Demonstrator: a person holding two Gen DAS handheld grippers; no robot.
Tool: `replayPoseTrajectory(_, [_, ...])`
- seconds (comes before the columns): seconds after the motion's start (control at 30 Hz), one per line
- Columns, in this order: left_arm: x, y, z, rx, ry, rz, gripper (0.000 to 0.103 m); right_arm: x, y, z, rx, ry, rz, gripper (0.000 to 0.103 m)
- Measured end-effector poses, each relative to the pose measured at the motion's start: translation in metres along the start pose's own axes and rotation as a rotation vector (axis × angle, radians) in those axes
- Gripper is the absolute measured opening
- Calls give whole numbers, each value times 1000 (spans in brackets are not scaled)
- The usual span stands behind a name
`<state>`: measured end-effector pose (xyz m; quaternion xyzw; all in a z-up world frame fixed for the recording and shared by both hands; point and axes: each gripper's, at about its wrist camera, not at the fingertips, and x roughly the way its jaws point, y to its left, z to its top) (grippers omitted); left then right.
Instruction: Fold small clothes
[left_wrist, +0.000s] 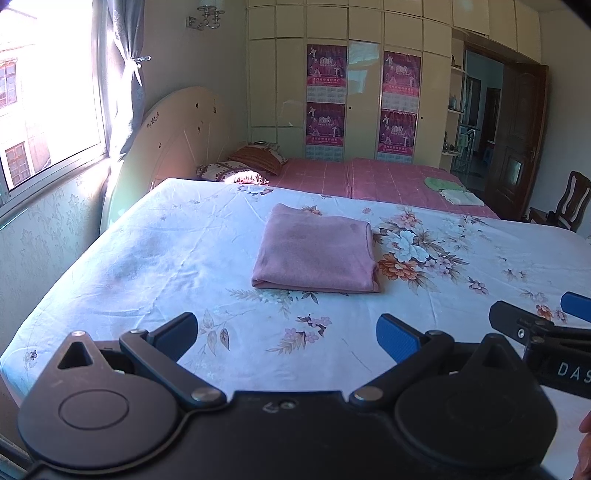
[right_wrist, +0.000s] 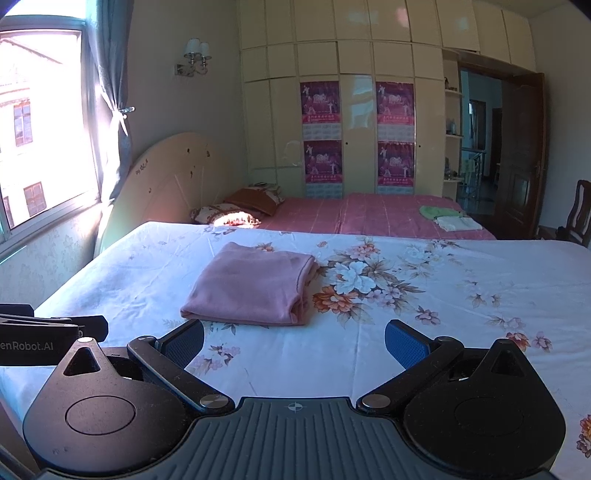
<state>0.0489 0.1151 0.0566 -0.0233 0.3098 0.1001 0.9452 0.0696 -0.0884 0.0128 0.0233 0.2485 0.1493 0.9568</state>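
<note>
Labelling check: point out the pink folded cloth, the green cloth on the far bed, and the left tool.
pink folded cloth (left_wrist: 316, 249): left wrist view, middle of its top layer.
green cloth (left_wrist: 441, 183): left wrist view, middle of its visible surface.
left tool (left_wrist: 288, 332): left wrist view, midway between its fingertips.

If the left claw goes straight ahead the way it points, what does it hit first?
Probably the folded pink cloth on the floral sheet; the open left claw points at it, nothing between, though depth is unclear.

Daylight floods through the overexposed window (left_wrist: 40, 110), leaving a sunlit patch on the pillows (left_wrist: 236, 173); fisheye bends the edges.
</note>
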Motion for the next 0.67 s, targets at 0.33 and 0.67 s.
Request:
replayPoseTrajectory(0.33, [19,3,5,2,31,-8,103,18,3,1,0,27,2,103])
replayPoseTrajectory(0.67, [43,-1,12,49,-12,2,102,46,1,3,11,54,-9,103])
